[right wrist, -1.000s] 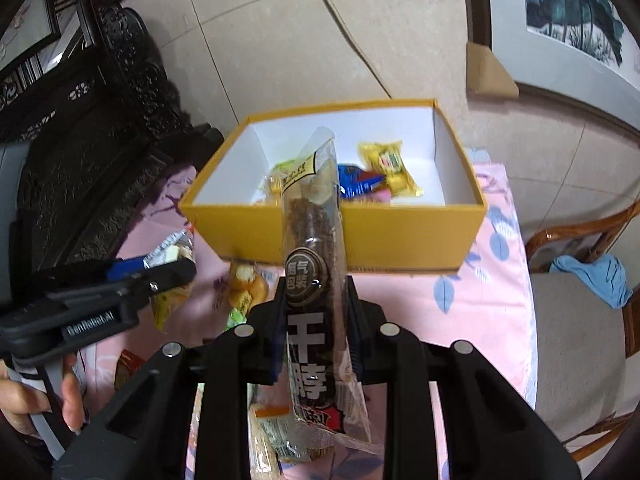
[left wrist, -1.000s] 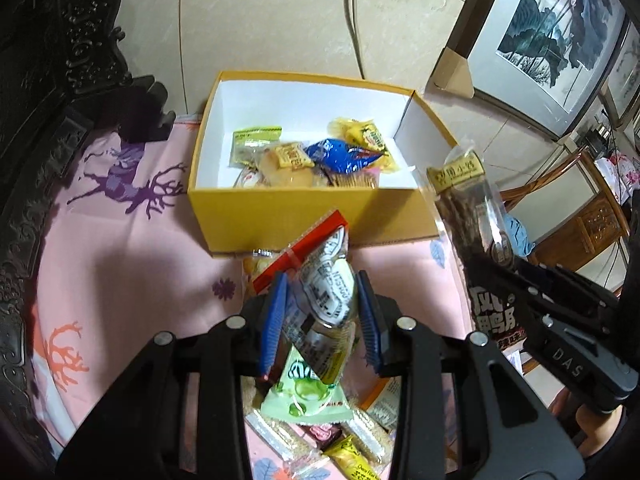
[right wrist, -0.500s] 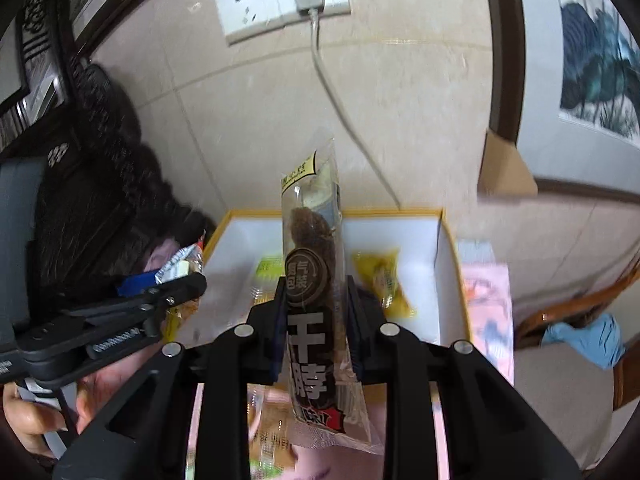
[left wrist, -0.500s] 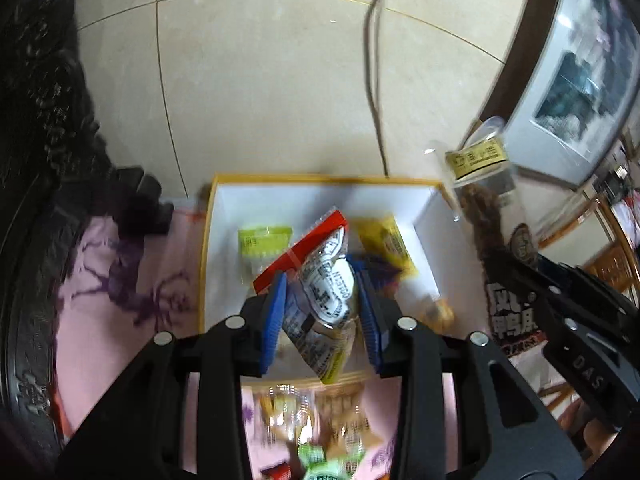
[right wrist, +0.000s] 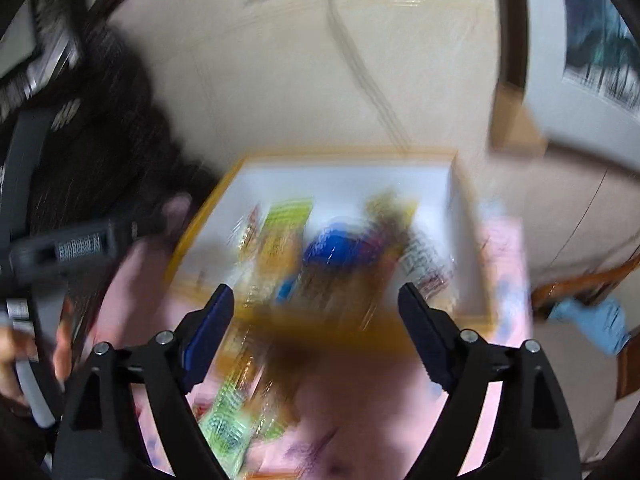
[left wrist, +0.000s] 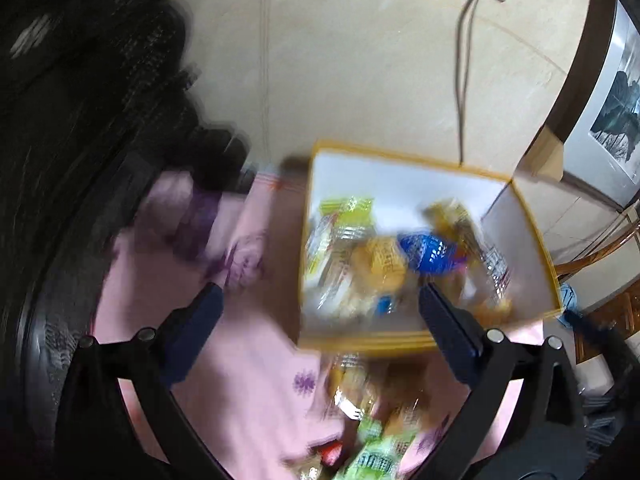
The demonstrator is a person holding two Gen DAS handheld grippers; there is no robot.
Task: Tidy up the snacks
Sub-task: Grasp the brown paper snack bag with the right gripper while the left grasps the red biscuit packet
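both snacks (left wrist: 400, 256) dropped in box (left wrist: 532, 240), orientation blurred

Yellow box (left wrist: 404, 342): one. Hand-held grippers: two, left hand-held gripper (left wrist: 320, 296), right hand-held gripper (right wrist: 314, 294). Snack packets (left wrist: 384, 264): several, blurred, uncountable. Pink tablecloth (left wrist: 256, 360): one.

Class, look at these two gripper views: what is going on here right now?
A person with a gripper in each hand is sorting snacks into a yellow box on a pink tablecloth. The left gripper and right gripper have just been opening, and nothing is pinched between either pair of jaws. The box holds several wrapped snacks, including a blue packet. More snacks lie on the cloth in front of it.
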